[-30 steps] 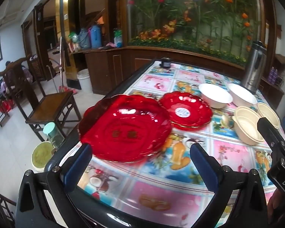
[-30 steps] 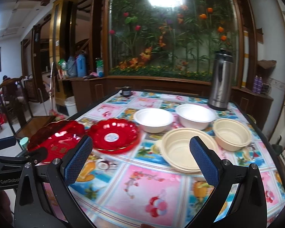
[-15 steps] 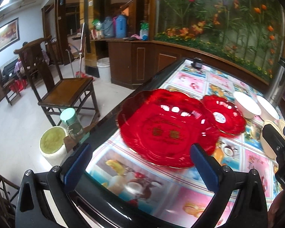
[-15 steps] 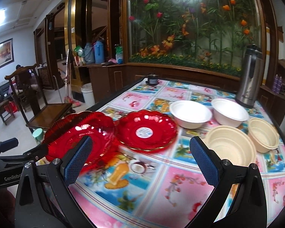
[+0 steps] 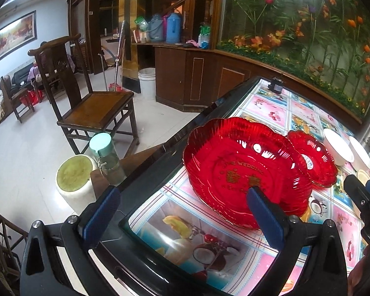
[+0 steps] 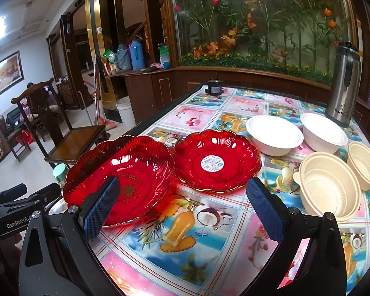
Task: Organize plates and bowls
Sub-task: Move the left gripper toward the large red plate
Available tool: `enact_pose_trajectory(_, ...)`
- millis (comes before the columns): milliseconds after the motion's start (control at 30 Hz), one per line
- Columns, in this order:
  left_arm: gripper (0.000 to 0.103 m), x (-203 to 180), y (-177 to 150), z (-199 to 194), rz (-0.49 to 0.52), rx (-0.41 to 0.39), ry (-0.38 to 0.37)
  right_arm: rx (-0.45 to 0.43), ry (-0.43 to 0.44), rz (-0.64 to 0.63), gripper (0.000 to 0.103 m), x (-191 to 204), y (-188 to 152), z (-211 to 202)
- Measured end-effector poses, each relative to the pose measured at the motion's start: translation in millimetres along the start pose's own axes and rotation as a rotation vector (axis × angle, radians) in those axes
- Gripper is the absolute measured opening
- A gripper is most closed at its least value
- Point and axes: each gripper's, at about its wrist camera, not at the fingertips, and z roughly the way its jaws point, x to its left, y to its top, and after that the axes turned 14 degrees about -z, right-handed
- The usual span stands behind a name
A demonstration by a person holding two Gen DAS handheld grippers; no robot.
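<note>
Facing up: large red plate (image 6: 125, 170)

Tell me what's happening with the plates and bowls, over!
Left gripper open, empty. Right gripper open, empty. Big red plate, small red plate side by side, unstacked. Nothing in the way.
</note>
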Motion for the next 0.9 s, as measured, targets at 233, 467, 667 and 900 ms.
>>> enact_pose_trajectory(233,0.102,2.0,2.4,3.5,-0.008,0.007,-0.001,0.026,0.03,0.055,0.103,-4.9,-1.4,8.1)
enact_pose_trajectory(467,0.102,2.8,2.4,4.6,-0.009,0.013,-0.005,0.04,0.038,0.059,0.103,-3.6,-1.2,10.7)
enact_pose_trajectory(667,0.102,4.2,1.3,6.1,-0.006,0.018,-0.001,0.055,0.033,0.065,0.103,-1.2,0.2,12.7)
enact_pose_trajectory(900,0.102,4.4,1.0,6.6,-0.005,0.018,0.001,0.065,0.028,0.077,0.103,-6.1,-3.4,17.6)
